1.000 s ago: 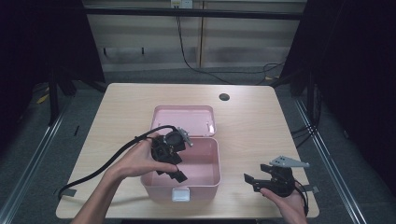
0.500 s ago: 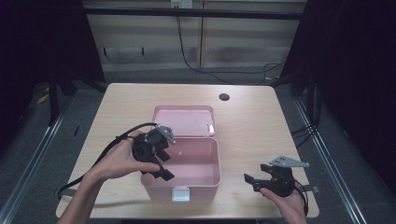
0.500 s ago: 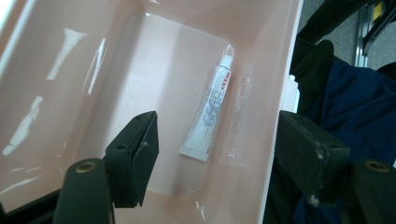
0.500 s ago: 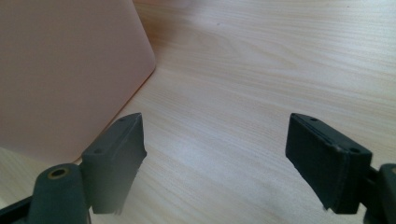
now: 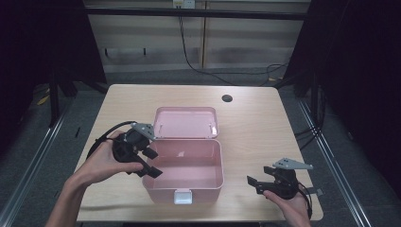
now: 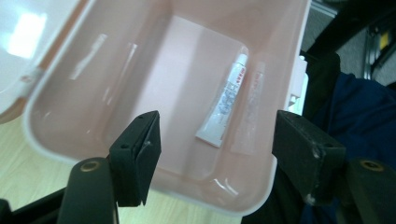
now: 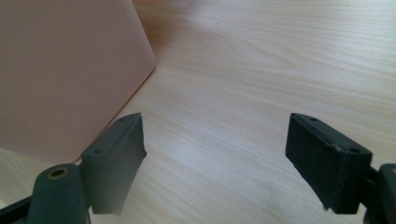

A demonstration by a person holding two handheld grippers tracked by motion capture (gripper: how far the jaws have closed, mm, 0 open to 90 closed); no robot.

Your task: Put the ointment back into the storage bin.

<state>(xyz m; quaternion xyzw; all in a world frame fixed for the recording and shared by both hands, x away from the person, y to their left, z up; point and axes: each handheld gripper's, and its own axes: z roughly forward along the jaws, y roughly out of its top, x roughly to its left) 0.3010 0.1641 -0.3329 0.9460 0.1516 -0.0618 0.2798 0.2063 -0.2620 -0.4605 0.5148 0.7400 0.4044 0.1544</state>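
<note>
A pink box (image 5: pixel 187 191) stands open mid-table, its lid (image 5: pixel 186 122) laid back behind it. On the box floor lies a white tube (image 6: pixel 224 105) with red print, close to one side wall. My left gripper (image 5: pixel 152 163) hovers at the box's left rim and points into it. It is open; its jaws have just been closing a little, with nothing between them. In the left gripper view the left gripper (image 6: pixel 219 130) frames the tube from well above. My right gripper (image 5: pixel 254 185) rests open, low over the table to the right of the box. Bare wood lies between its pads (image 7: pixel 119 140).
The box has a white latch (image 5: pixel 183 196) on its front wall. A dark round hole (image 5: pixel 227 98) marks the table's far side. The left gripper's cable (image 5: pixel 101 137) loops over the table's left part. The pink box wall (image 7: pixel 65 70) stands just left of the right gripper.
My left gripper has drawn back leftward from over the box's middle to its left rim. The right gripper has stayed put.
</note>
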